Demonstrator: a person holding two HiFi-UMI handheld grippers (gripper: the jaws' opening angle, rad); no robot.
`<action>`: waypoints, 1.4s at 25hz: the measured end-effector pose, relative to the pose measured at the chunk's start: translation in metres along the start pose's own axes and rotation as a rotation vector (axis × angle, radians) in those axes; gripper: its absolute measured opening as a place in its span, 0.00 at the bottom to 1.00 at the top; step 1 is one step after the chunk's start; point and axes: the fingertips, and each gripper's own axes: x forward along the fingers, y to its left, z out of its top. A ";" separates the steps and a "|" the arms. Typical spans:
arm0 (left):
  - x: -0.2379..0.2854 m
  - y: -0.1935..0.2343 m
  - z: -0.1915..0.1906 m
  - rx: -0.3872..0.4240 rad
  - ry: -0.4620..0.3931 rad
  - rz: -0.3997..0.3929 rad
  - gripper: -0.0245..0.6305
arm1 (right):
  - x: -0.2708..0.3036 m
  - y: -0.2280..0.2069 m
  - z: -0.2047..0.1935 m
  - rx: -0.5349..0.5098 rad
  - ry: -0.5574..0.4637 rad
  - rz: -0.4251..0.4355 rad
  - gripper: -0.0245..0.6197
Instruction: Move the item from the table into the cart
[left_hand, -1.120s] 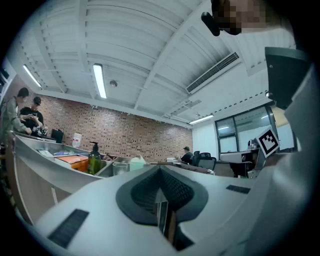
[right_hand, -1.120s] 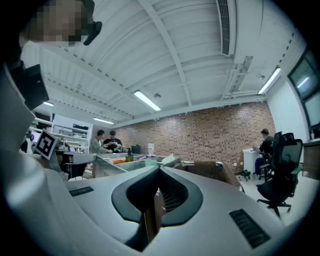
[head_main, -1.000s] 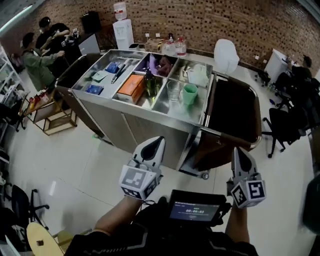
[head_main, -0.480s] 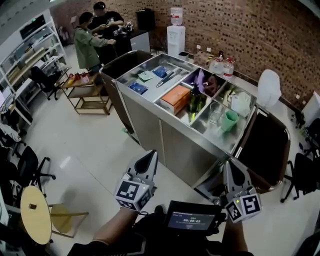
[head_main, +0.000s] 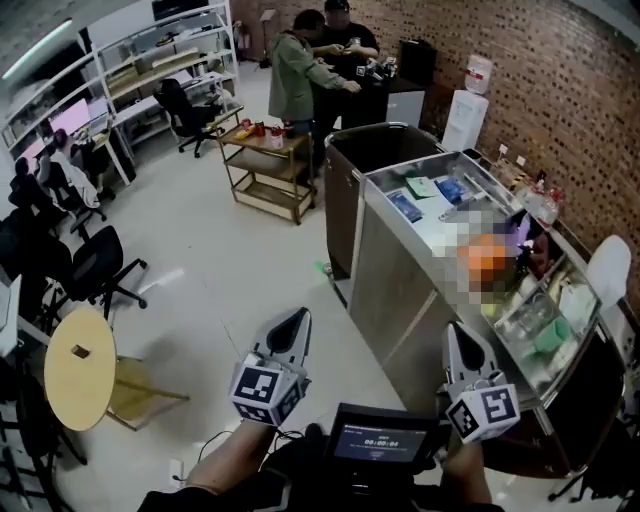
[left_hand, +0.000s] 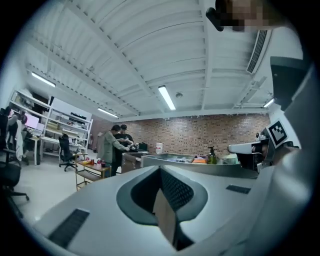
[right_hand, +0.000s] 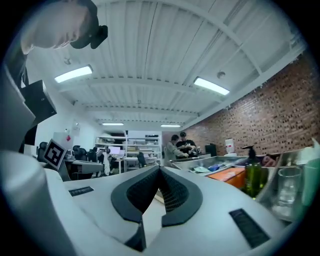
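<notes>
The steel cart (head_main: 398, 285) stands at the right of the head view, its top compartments holding several items, among them blue packets (head_main: 405, 205) and a green cup (head_main: 549, 335). My left gripper (head_main: 297, 318) and right gripper (head_main: 453, 330) are held level, side by side, over the floor near the cart's left side. Each has its jaws together with nothing between them, as the left gripper view (left_hand: 160, 168) and the right gripper view (right_hand: 159, 168) show. The right gripper view also has the cart's orange box (right_hand: 229, 174), green bottle (right_hand: 252, 178) and glass (right_hand: 286, 192) at its right.
A round wooden table (head_main: 78, 368) with a small block on it stands at the lower left. Office chairs (head_main: 95, 268) are beside it. A low wooden trolley (head_main: 262, 165) and two people (head_main: 300, 72) are at the back, near a water dispenser (head_main: 468, 110).
The view has swung left: the cart has slid from the centre to the right side, and the round table and chairs have come into view. Both grippers stay shut and empty.
</notes>
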 end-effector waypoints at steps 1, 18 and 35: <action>-0.003 0.027 0.002 0.001 -0.004 0.027 0.04 | 0.026 0.015 -0.003 -0.005 0.007 0.029 0.04; -0.057 0.358 -0.006 -0.084 -0.004 0.693 0.04 | 0.399 0.222 -0.062 0.024 0.095 0.689 0.04; -0.326 0.680 -0.040 -0.163 -0.020 1.176 0.04 | 0.607 0.668 -0.129 -0.013 0.122 1.188 0.04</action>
